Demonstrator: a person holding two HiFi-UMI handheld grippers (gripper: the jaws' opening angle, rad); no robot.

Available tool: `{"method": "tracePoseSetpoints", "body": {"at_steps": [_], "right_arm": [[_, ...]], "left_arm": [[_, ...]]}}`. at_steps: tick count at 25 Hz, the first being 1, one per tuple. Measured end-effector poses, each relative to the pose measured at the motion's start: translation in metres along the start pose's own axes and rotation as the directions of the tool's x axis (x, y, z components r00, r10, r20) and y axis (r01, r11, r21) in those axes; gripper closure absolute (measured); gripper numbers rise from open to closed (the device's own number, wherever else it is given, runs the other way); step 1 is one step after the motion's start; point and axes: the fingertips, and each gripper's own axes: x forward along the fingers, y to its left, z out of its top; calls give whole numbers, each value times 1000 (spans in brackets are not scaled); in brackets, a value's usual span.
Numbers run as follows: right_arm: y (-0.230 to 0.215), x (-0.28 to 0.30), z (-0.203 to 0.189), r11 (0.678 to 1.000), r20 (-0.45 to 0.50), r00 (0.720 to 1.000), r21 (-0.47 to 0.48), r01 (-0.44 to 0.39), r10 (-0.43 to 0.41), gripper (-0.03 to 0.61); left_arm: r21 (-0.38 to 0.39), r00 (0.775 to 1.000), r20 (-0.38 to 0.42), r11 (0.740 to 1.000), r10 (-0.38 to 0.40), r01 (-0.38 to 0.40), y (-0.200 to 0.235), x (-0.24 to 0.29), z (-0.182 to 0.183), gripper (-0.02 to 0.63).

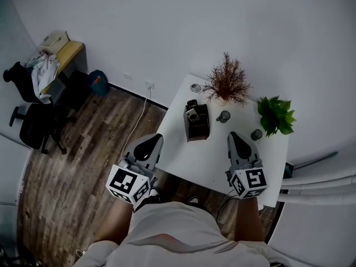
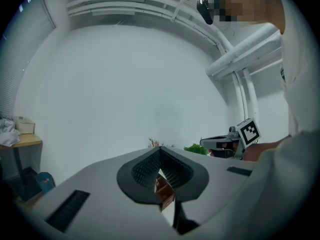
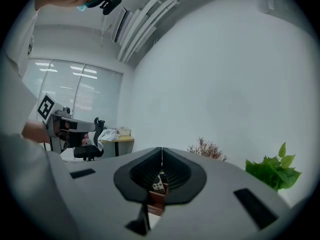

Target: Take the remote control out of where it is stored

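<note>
Surface: white rectangular tabletop, one corner towards the wall; both grippers held over its near edge.
Room: plain pale grey wall; dark wood-plank floor. At 10 o'clock in the head view there is a yellow-topped desk, with a black office chair carrying a pale cloth beside it and a blue bin near the wall.
Task's thing: dark remote control with light buttons, standing upright in a dark brown box-shaped holder. Only its upper end shows above the rim.
Location: holder sits left of the tabletop's centre; in the right gripper view it lies straight ahead, seen through the gap below the jaw tips.
Around the holder (head view, holder as dial centre): reddish-brown dried plant in a pale pot at 1 o'clock; green leafy plant at 3 o'clock, well apart.
Small dark round cups: one at 12 o'clock, one near at 3 o'clock, one at about 4 o'clock.
Left gripper: at 7 o'clock from the holder; jaws closed tip to tip, nothing gripped.
Right gripper: at 4 o'clock from the holder; jaws closed, nothing between them.
Contact: neither gripper touches the holder or the remote.
Count: tabletop 1; holder 1; remote 1 made out for certain (cannot tell whether the holder has a second); plants 2; small cups 3; grippers 2; chair 1; desk 1.
</note>
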Motion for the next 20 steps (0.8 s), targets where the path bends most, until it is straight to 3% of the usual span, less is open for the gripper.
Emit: {"method": "tracePoseSetpoints", "body": {"at_steps": [4, 8, 9, 11, 20], "right_arm": [[4, 6, -2, 1000, -22, 1000, -26, -2, 1, 563], [12, 28, -19, 992, -127, 992, -126, -9, -7, 557], [16, 36, -24, 989, -158, 987, -146, -26, 2, 533], [25, 53, -34, 983, -211, 977, -174, -57, 19, 420], [46, 132, -76, 964, -323, 946, -259, -61, -27, 394]], "left_arm": [[1, 1000, -4, 1000, 5, -5, 2, -3, -3, 605], [-4, 1000, -8, 1000, 8, -8, 4, -7, -7, 606], [-8, 1000, -9, 1000, 10, -10, 5, -8, -9, 605], [-16, 1000, -13, 1000, 14, -14, 7, -10, -14, 604], [-65, 996, -50, 995, 71, -75, 34, -29, -39, 605]]}}
